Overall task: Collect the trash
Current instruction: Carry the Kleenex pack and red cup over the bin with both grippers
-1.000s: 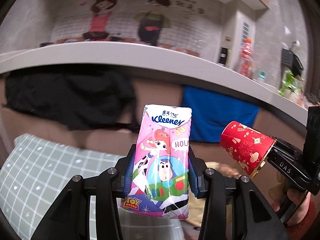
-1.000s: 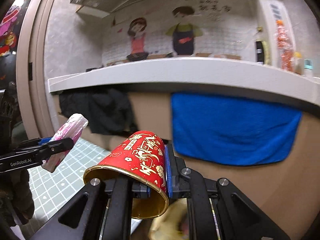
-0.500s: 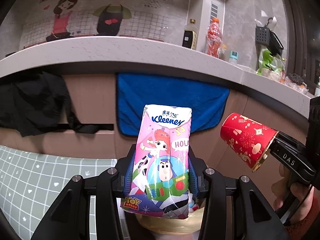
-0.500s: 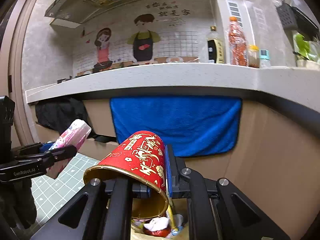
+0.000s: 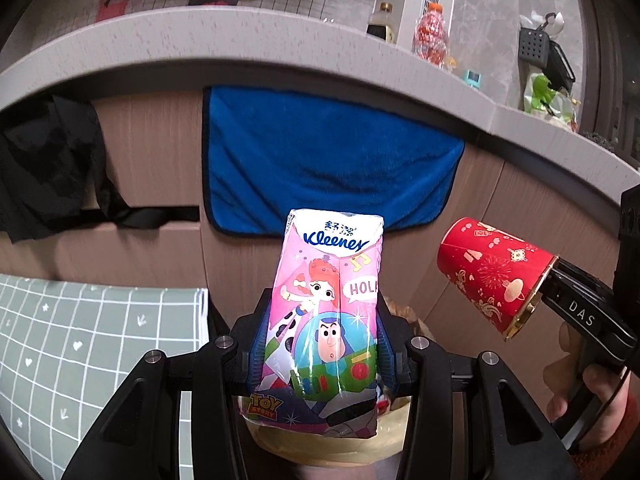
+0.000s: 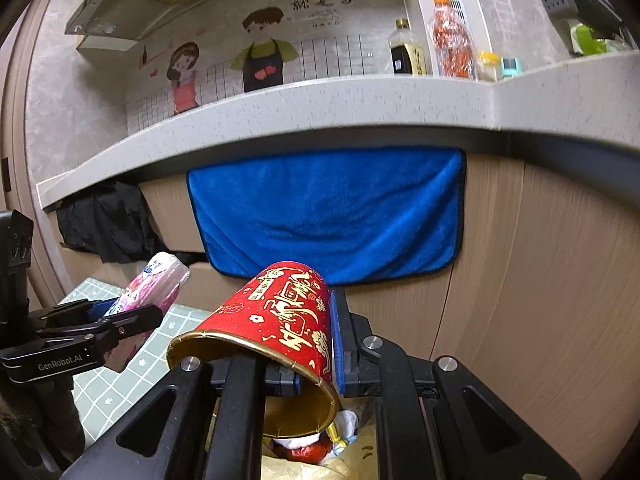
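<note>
Pink tissue pack [image 5: 326,320] sits clamped in my left claw [image 5: 322,344]; my right claw [image 6: 312,360] pinches the red paper cup [image 6: 276,320]. Both have swung right from the green mat [image 5: 80,340], now hovering over the trash bag [image 6: 356,456] below, ready to drop.

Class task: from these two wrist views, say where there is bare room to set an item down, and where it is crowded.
Free: the green grid mat, bare from its right edge to the cabinet front behind. Crowded: the bag below both claws already holds wrappers; the left claw grips the tissue pack and the right claw the red cup above it.
</note>
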